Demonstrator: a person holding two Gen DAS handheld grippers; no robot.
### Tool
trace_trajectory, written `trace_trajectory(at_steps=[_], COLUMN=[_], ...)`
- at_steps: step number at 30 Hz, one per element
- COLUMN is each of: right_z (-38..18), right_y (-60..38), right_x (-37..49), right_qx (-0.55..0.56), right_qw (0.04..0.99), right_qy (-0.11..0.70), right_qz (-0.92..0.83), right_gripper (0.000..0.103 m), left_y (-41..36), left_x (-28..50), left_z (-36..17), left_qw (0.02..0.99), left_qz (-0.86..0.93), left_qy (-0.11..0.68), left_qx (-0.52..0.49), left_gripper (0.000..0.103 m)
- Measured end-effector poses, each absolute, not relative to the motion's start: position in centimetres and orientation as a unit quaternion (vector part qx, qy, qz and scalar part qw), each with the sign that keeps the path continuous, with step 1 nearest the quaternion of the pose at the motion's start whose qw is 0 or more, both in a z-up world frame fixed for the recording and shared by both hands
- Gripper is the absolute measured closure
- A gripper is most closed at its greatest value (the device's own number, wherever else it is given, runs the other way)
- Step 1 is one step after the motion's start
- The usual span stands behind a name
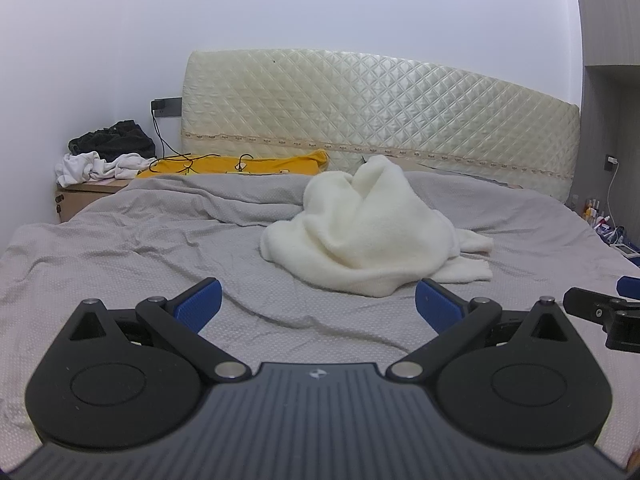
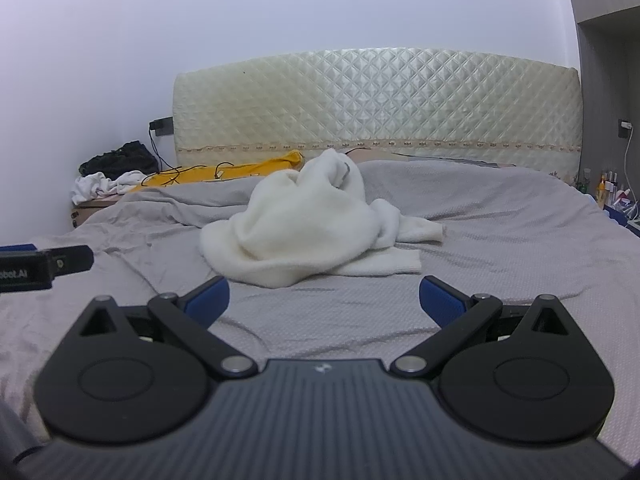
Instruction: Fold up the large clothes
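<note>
Bed (image 1: 120, 240): garment (image 1: 360, 232) beyond spread tools (image 1: 318, 304).

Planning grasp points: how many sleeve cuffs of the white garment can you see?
2. Both lie on the white garment's right side: one cuff farther back, one nearer the grippers. More may be buried in the heap.

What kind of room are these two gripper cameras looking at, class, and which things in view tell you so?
Most likely a home bedroom: a bed under a wrinkled grey sheet, a cream quilted headboard against the wall, and a wooden bedside cabinet piled with clothes. A crumpled fluffy white garment lies on the bed.
</note>
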State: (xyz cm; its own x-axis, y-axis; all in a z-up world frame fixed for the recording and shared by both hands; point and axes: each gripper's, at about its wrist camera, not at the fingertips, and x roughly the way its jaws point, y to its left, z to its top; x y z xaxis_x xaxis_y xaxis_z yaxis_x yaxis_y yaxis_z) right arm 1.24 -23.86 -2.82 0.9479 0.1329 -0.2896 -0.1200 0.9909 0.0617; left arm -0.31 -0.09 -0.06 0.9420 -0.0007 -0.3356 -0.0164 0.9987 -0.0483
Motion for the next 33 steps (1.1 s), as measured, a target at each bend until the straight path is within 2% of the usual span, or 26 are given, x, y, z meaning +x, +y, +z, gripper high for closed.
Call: trace_trajectory(at_steps=[33], right_z=[-3.28], right_y=[-23.87], right_x=[1.48], right_qx=[0.022], right_qw=[0.986], right_qy=[0.155], right_qz=[0.063], right_gripper=[0.0], left_y=[-0.3], left_x=[-0.26], left_z=[-0.54], left_qw=[0.985], left_qz=[-0.006], left_qy=[0.168], left_qx=[-0.027], left_gripper=[0.0])
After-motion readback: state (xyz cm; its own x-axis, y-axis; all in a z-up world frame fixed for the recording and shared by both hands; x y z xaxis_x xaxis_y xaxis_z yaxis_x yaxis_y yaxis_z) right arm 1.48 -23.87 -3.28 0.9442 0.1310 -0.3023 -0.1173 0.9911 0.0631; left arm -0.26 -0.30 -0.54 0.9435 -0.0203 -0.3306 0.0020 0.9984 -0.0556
